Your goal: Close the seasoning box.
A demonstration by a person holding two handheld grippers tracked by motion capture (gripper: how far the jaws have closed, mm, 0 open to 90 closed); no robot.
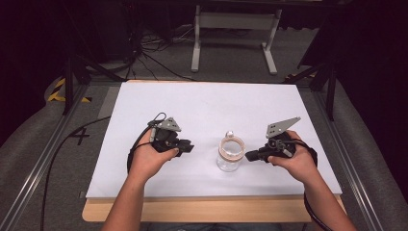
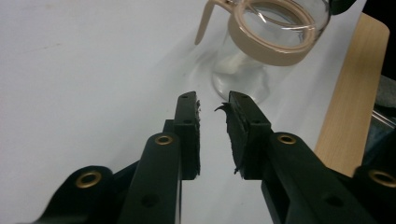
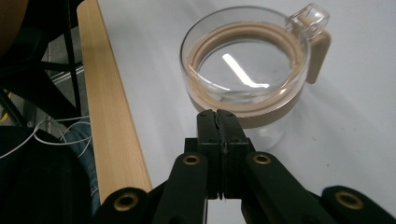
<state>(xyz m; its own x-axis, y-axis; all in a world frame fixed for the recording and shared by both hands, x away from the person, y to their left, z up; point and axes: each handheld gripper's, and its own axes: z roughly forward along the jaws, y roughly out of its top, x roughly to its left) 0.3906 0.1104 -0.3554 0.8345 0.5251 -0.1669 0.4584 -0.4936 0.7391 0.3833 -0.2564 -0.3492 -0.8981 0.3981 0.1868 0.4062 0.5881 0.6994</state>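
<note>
Hands flank a clear glass jar with a beige collar and clear lid (image 1: 230, 153) near the front edge of the white tabletop (image 1: 202, 103), seemingly poised to work it from both sides. Left gripper (image 2: 212, 100), jaws slightly parted and empty, points at its base; right gripper (image 3: 218, 115), jaws pressed together on nothing, sits just beside its collar.

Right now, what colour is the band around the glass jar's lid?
Beige, a pale tan band on the glass jar; clearest in the right gripper view.
</note>
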